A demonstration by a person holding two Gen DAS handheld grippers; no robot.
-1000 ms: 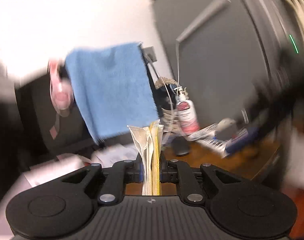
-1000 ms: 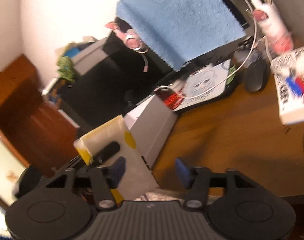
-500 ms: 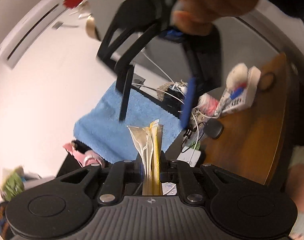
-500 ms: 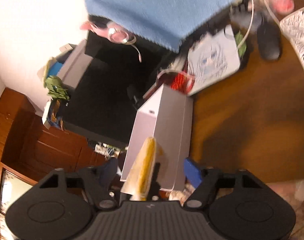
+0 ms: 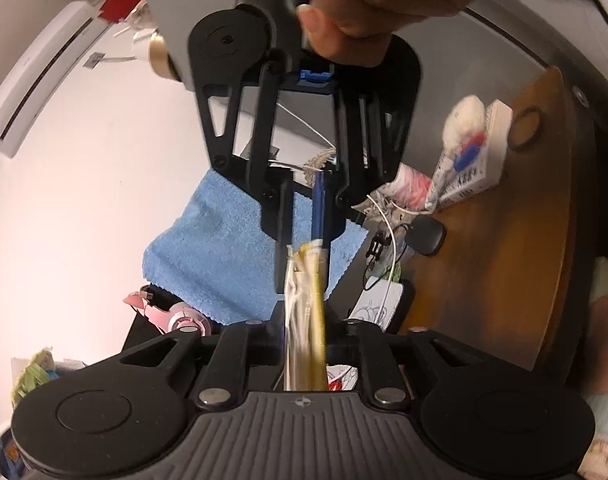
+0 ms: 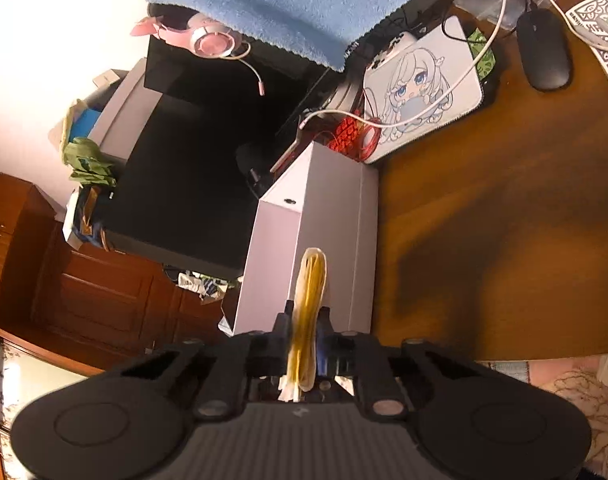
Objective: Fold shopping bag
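The folded shopping bag [image 5: 305, 312], a thin stack of white and yellow layers seen edge-on, is being gripped between the closed fingers of the left gripper [image 5: 304, 336], with the stack rising straight out ahead of the fingertips. From the far side, the right gripper [image 5: 305, 240] is being brought down onto the same stack, its black frame being held from above by a hand [image 5: 367, 0], and its two fingers are being pressed together over the top edge of the bag, the blue pad [image 5: 317, 208] lying against the yellow layers. In the right wrist view the bag [image 6: 309, 300] is being pinched edge-on between the nearly closed fingers of the right gripper [image 6: 307, 332], with the rounded yellow fold sticking out beyond the fingertips. Ahead of those fingertips a pale grey box [image 6: 315, 240] is being seen standing at the edge of a brown wooden desk [image 6: 503, 240], which spreads out to the right of the gripper. Further ahead a blue towel [image 6: 296, 4] is hanging, with pink headphones [image 6: 208, 40] to its left, a white pad printed with a cartoon figure [image 6: 419, 88] beyond the box, and a black mouse [image 6: 543, 54] far off to the right.
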